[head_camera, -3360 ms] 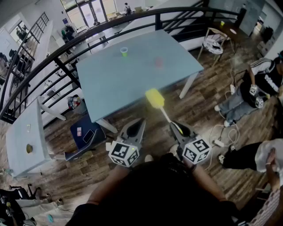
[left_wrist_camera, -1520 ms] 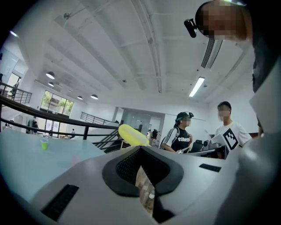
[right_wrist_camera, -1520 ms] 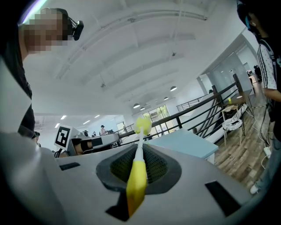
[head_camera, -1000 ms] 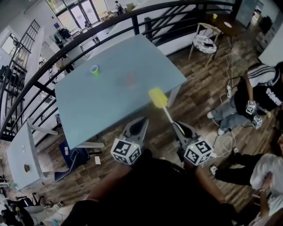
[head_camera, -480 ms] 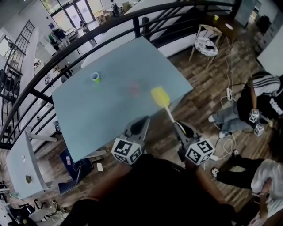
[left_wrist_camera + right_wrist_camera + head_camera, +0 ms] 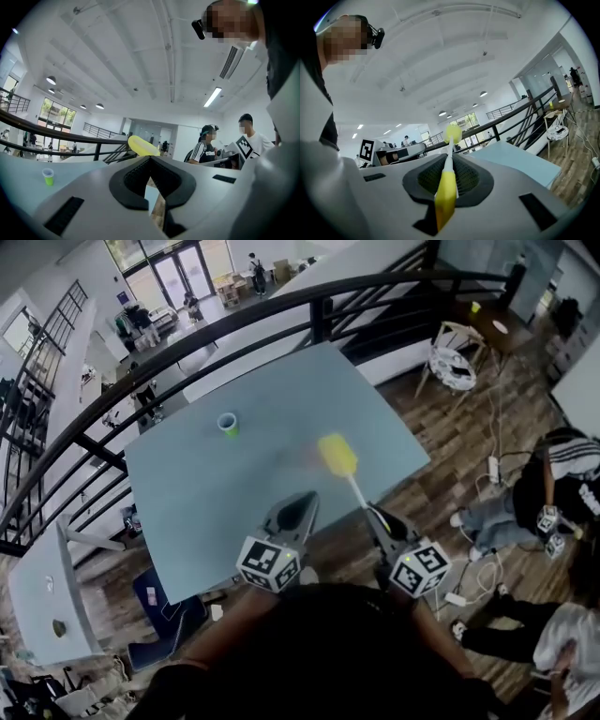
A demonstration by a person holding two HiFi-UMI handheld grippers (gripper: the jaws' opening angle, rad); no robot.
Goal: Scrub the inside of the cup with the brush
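A small green cup [image 6: 227, 424] stands on the far left part of the light blue table [image 6: 234, 493]; it also shows at the left of the left gripper view, the cup [image 6: 48, 176]. My right gripper [image 6: 375, 514] is shut on the yellow handle of the brush [image 6: 445, 194], whose yellow head [image 6: 337, 456] reaches out over the table's near right part. My left gripper [image 6: 297, 502] is shut and empty, over the table's near edge, beside the brush. The cup is well away from both grippers. In the left gripper view the brush head [image 6: 143, 146] shows above the shut jaws.
A black curved railing [image 6: 187, 329] runs behind the table. A chair [image 6: 453, 360] stands at the back right. People sit on the wooden floor at the right [image 6: 562, 474], with cables and a power strip [image 6: 457, 598]. A white table [image 6: 47, 587] and a blue bag [image 6: 161, 604] lie at the left.
Both grippers and the brush have moved forward to the table: its near edge now lies under them, and the brush head is over the tabletop. The cup looks nearer.
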